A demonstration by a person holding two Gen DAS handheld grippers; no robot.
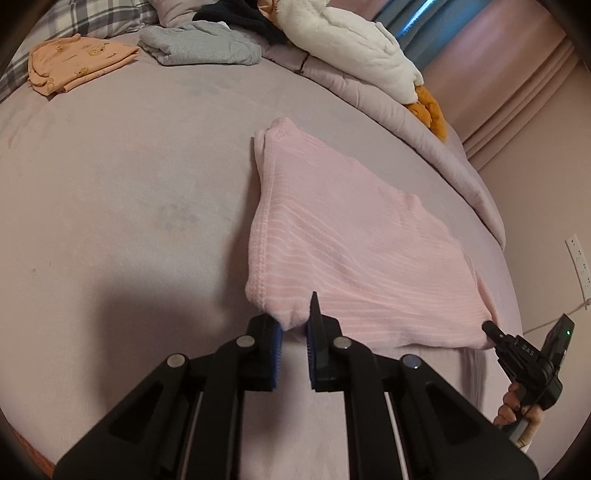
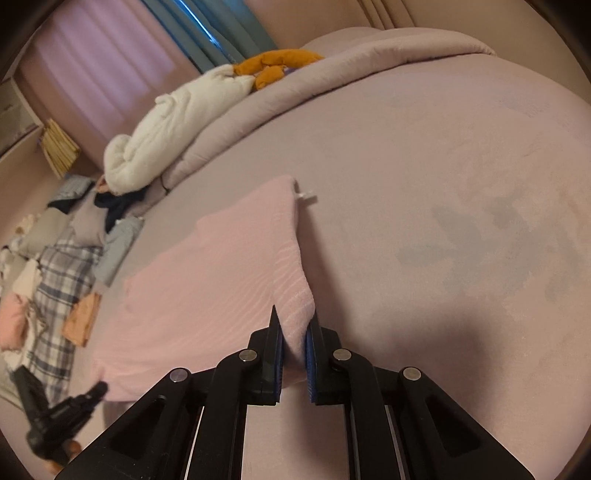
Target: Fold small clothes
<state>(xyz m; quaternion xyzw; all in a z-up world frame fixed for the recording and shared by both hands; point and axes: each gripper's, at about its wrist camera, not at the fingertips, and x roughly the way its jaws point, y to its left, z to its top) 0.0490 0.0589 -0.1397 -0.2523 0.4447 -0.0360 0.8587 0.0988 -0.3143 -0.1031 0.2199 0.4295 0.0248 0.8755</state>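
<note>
On the far left of the left wrist view, an orange folded garment point(image 1: 79, 61) and a grey folded garment point(image 1: 201, 48) lie well apart from the work, near a plaid pillow point(image 1: 96, 18). Nearer the middle, the pink ribbed garment point(image 1: 354, 251) lies on the mauve bedspread point(image 1: 122, 206), already doubled over by the look of its thick left edge. The left gripper point(image 1: 295, 328) has its fingers clamped on the garment's near left corner. Further right, the right gripper point(image 2: 295, 332) is pinched on the near right corner, cloth bunched between its pads. At the right edge lie a white plush blanket point(image 1: 354, 40) and the quilt's roll. The step in hand appears to be the grasp before another fold. The next move likely calls for lifting both corners together, evenly, and carrying them to the far edge without dragging the lower layer.
</note>
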